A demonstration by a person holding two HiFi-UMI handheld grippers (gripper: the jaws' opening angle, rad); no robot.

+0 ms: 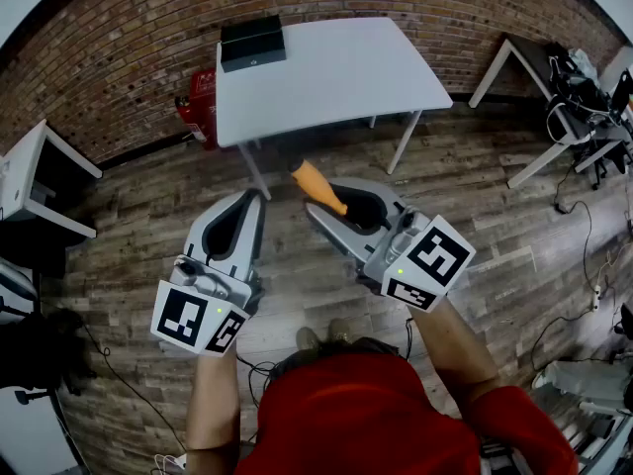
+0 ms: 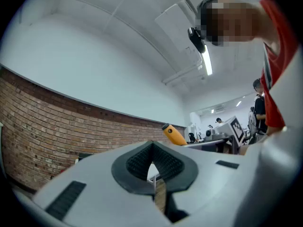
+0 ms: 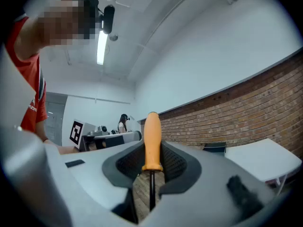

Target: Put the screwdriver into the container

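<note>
- Grasp done, drop-off left: right gripper (image 1: 341, 202) fingers clamp the screwdriver (image 1: 318, 187), held in the air over the floor (image 1: 148, 216), well short of the worktop (image 1: 336, 67).
- The black box (image 1: 252, 43) on the worktop is probably the container; not reached yet.
- Left gripper (image 1: 252, 198) fingers are together, empty.
- The screwdriver's long axis runs along the fingers: orange handle forward toward the worktop, shaft back toward the person.

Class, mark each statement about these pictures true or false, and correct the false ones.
1. The right gripper grips a screwdriver by its orange handle. True.
2. The left gripper holds a tool too. False: its fingers are together with nothing between them.
3. A black box sits on the white table. True.
4. The screwdriver lies on the table. False: it is held in the air above the wooden floor.
</note>
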